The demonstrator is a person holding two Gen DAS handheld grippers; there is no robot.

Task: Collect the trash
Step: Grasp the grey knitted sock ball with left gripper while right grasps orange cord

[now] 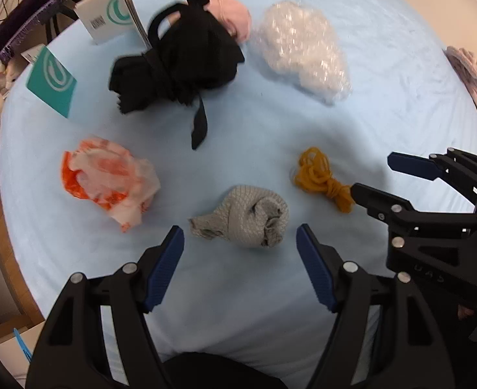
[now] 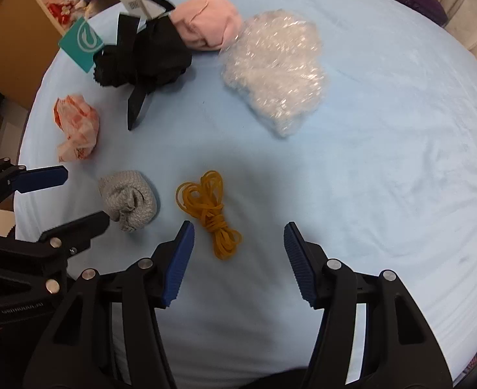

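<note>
1. Seven loose items lie spread over the light blue surface (image 1: 384, 48), and as far as I can judge none has been collected yet: no bin or bag shows in either view.

2. The left gripper (image 1: 240, 267) is spread wide and holds nothing. Seen from the left wrist, the grey netted wad (image 1: 248, 218) lies at 12 o'clock just ahead of its fingertips, apart from both.

3. The right gripper (image 2: 238, 261) is likewise wide open and empty. From the right wrist, the yellow rubber-band bundle (image 2: 211, 212) sits at about 11 o'clock, close to the left fingertip but not between the pads.

4. From the left wrist, the crumpled orange-and-white wrapper (image 1: 108, 183) lies at 10 o'clock, well apart from the wad.

5. Farther off, at 11 to 12 o'clock, the black strapped fabric bundle (image 1: 173, 64) touches a pink cloth lump (image 1: 235, 16) behind it.

6. The crumpled bubble wrap (image 1: 303, 48) lies at 1 o'clock, near the pink lump.

7. Two teal-and-white cards (image 1: 52, 81) stand at the far edge, around 10 o'clock; whether they count as trash I cannot tell.

8. Judgement: the task is at its start. The two nearest pieces, wad and bundle, look like the first picks, one per gripper; everything else remains.
</note>
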